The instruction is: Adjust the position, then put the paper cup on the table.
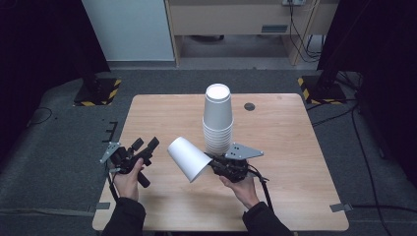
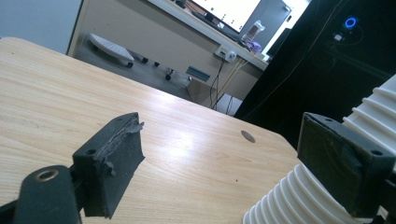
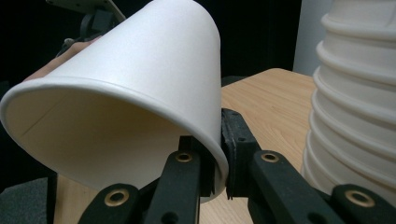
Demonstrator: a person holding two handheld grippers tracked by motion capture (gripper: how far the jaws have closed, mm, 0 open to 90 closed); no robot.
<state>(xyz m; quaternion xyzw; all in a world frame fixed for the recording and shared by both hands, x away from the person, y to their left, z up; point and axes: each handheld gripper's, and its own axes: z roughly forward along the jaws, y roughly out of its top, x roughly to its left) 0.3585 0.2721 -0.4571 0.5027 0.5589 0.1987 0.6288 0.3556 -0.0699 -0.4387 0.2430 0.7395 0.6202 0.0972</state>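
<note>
A single white paper cup (image 1: 188, 158) lies tilted above the wooden table (image 1: 285, 132), its closed bottom pointing left and up. My right gripper (image 1: 212, 166) is shut on its rim; in the right gripper view the cup (image 3: 130, 93) has its wall pinched between the two black pads, gripper (image 3: 218, 158). A tall stack of upside-down white cups (image 1: 218, 119) stands just behind, also seen as the stack (image 3: 355, 107) and stack (image 2: 317, 196). My left gripper (image 1: 143, 146) is held over the table's left part, open with nothing between its pads, gripper (image 2: 233, 154).
A small dark round hole (image 1: 250, 106) sits near the table's far edge. Two stand bases with yellow-black tape (image 1: 98, 91) rest on the grey floor beyond the table's corners. Cables (image 1: 344, 115) run across the floor at right.
</note>
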